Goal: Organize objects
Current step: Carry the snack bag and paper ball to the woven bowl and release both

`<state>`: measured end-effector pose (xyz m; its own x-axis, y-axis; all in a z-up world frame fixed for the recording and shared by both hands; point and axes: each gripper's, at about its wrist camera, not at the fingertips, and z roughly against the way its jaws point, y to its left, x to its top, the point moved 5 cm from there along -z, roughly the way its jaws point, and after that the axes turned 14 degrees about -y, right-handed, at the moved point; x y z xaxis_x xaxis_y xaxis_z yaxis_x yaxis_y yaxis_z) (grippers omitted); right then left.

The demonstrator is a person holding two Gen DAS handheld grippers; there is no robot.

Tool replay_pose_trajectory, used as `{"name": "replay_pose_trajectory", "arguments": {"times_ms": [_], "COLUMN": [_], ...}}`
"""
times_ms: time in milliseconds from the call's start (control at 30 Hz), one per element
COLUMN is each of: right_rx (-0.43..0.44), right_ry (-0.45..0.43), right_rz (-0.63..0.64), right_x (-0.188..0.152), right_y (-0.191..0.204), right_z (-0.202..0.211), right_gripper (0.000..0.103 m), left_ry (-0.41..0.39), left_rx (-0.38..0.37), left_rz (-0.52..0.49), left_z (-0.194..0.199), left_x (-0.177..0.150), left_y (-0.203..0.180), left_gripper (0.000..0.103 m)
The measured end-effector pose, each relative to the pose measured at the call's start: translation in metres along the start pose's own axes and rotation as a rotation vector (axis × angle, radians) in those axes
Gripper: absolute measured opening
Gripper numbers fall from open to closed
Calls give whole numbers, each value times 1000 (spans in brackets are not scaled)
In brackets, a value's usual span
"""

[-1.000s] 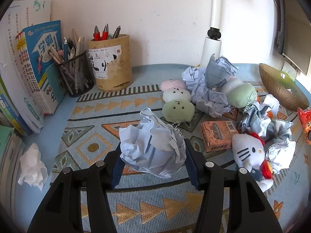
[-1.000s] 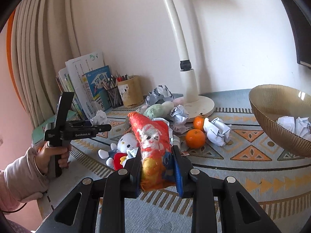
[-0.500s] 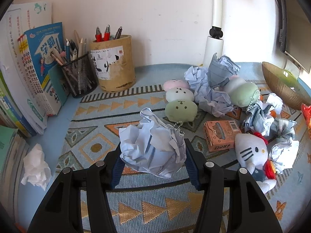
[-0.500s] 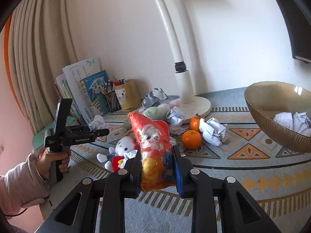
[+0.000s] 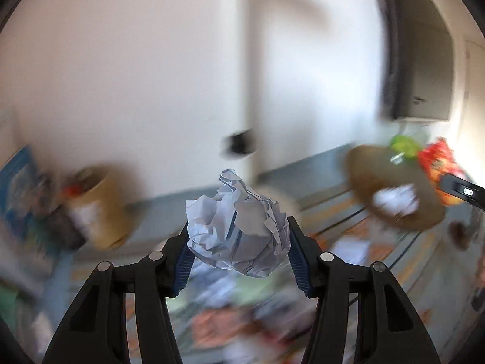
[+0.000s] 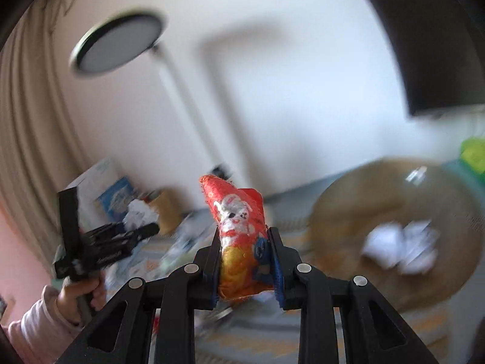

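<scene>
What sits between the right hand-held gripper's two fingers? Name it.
A red and orange snack packet, clamped between the right hand-held gripper fingers; the right wrist view shows it.

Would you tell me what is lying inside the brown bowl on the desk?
Inside the brown bowl lie white crumpled paper balls, probably two, though blur makes the count unsure. The bowl's near wall hides whatever sits lower.

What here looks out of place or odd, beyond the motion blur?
Crumpled white paper lies inside the brown bowl, which looks like a serving bowl rather than a bin. Otherwise each tool simply holds something: the left tool a paper ball, the right tool a red snack packet.
</scene>
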<state>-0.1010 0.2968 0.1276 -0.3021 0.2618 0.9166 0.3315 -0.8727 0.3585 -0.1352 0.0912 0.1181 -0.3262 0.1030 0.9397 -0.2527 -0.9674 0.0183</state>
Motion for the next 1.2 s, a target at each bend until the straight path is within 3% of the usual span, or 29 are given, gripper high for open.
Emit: {"name": "replay_pose_trajectory", "arguments": {"times_ms": [167, 400, 700, 767, 800, 833, 867, 1000, 1200], "right_rx": [-142, -249, -315, -336, -347, -358, -373, -354, -321], "right_ry": [-2, 83, 140, 142, 148, 156, 147, 111, 64], "right_rz": [-11, -10, -30, -48, -59, -65, -55, -22, -12], "right_x": [45, 48, 38, 37, 37, 38, 41, 52, 66], "right_y": [-70, -133, -163, -169, -172, -174, -173, -159, -124], "right_z": [-10, -36, -53, -54, -55, -56, -56, -52, -40], "right_gripper": [26, 26, 26, 41, 83, 102, 103, 103, 103], "left_ry": [13, 99, 181, 205, 245, 312, 329, 247, 220], "left_rx": [-144, -280, -377, -410, -444, -487, -501, -448, -409], "left_rz": [-11, -97, -101, -90, -77, -60, -53, -74, -107], "left_z": [-46, -104, -129, -131, -133, -136, -136, -114, -75], "left_x": [25, 12, -21, -24, -29, -36, -37, -22, -8], "left_y": [-82, -172, -213, -216, -219, -222, -222, -208, -183], "left_gripper": [52, 52, 54, 62, 90, 102, 103, 102, 102]}}
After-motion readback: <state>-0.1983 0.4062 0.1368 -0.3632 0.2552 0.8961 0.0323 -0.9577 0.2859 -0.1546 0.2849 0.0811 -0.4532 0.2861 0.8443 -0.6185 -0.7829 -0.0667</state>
